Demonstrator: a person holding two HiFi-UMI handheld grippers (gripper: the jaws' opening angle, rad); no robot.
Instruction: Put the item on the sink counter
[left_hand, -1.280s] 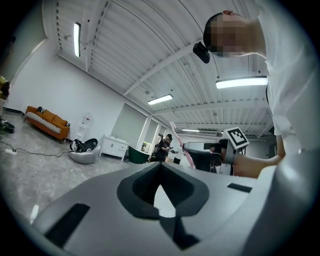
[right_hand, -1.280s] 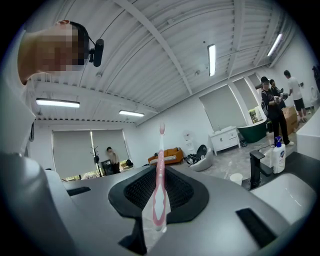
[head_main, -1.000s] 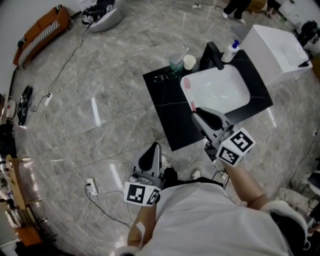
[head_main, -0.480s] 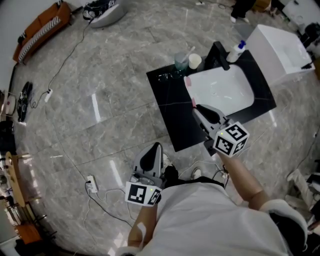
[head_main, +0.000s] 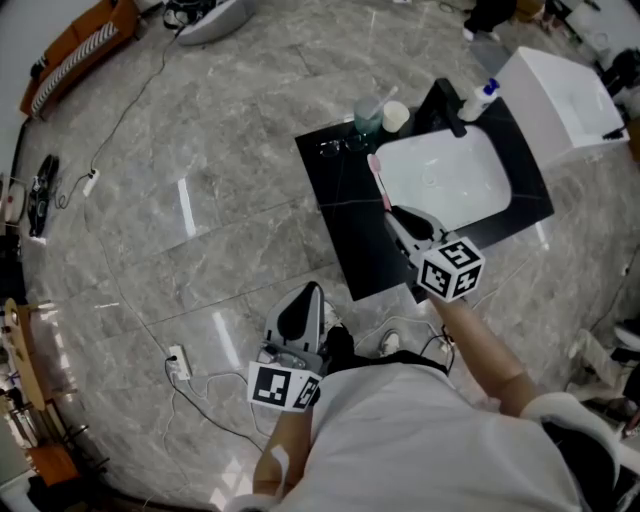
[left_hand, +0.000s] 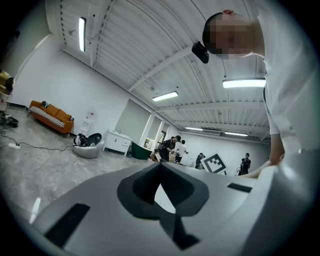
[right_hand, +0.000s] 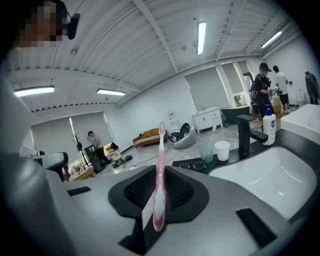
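Observation:
My right gripper (head_main: 394, 216) is shut on a pink toothbrush (head_main: 378, 180), which sticks out past its jaws above the black sink counter (head_main: 343, 215), along the left rim of the white basin (head_main: 445, 178). In the right gripper view the toothbrush (right_hand: 159, 170) stands upright between the dark pads, with the counter (right_hand: 235, 159) ahead to the right. My left gripper (head_main: 302, 318) hangs low near the person's body, over the floor and away from the counter. Its jaws are together with nothing in them (left_hand: 161, 192).
At the back of the counter stand a green cup (head_main: 368, 113), a white cup (head_main: 396, 117), a black faucet (head_main: 446, 106) and a soap bottle (head_main: 479, 100). Glasses (head_main: 334, 149) lie on the counter's left part. A white cabinet (head_main: 565, 95) adjoins on the right. A power strip (head_main: 178, 362) and cables lie on the floor.
My right gripper has moved slightly forward and left with the toothbrush, whose length now shows over the basin's left rim. The left gripper has not moved.

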